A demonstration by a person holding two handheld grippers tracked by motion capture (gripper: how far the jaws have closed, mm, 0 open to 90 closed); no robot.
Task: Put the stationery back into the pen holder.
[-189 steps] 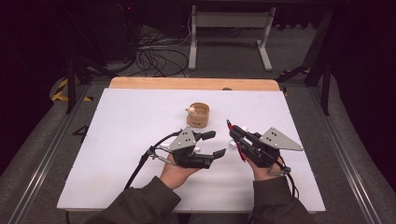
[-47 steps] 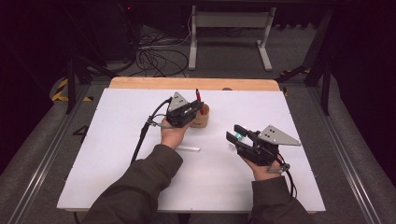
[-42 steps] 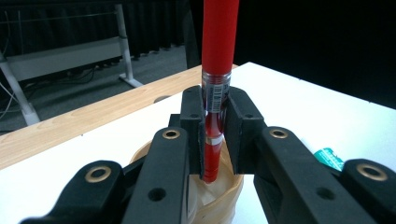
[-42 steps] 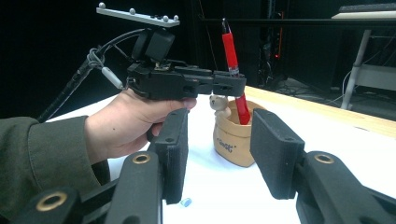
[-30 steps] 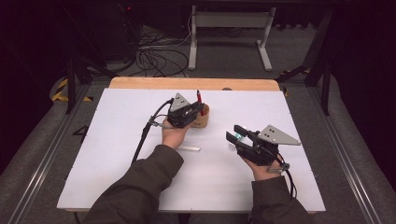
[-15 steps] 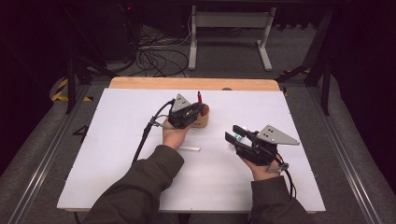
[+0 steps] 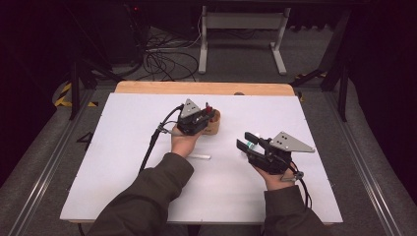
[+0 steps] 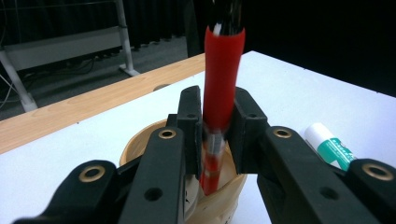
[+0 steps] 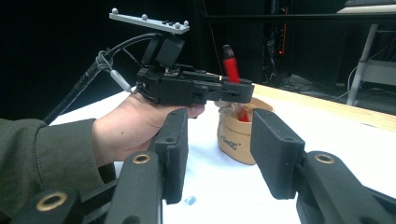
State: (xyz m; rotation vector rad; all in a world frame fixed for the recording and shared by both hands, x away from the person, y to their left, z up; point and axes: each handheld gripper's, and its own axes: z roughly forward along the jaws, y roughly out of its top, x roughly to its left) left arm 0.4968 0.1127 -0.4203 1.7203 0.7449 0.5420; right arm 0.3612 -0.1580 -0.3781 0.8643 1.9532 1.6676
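Here, left gripper (image 8: 217,135) fingers (image 8: 190,126) gripping red marker (image 8: 219,88)

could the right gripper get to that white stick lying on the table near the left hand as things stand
Probably yes. The right gripper is open and holds nothing, and the white stick lies on bare table beside it. Only the left forearm sits close by.
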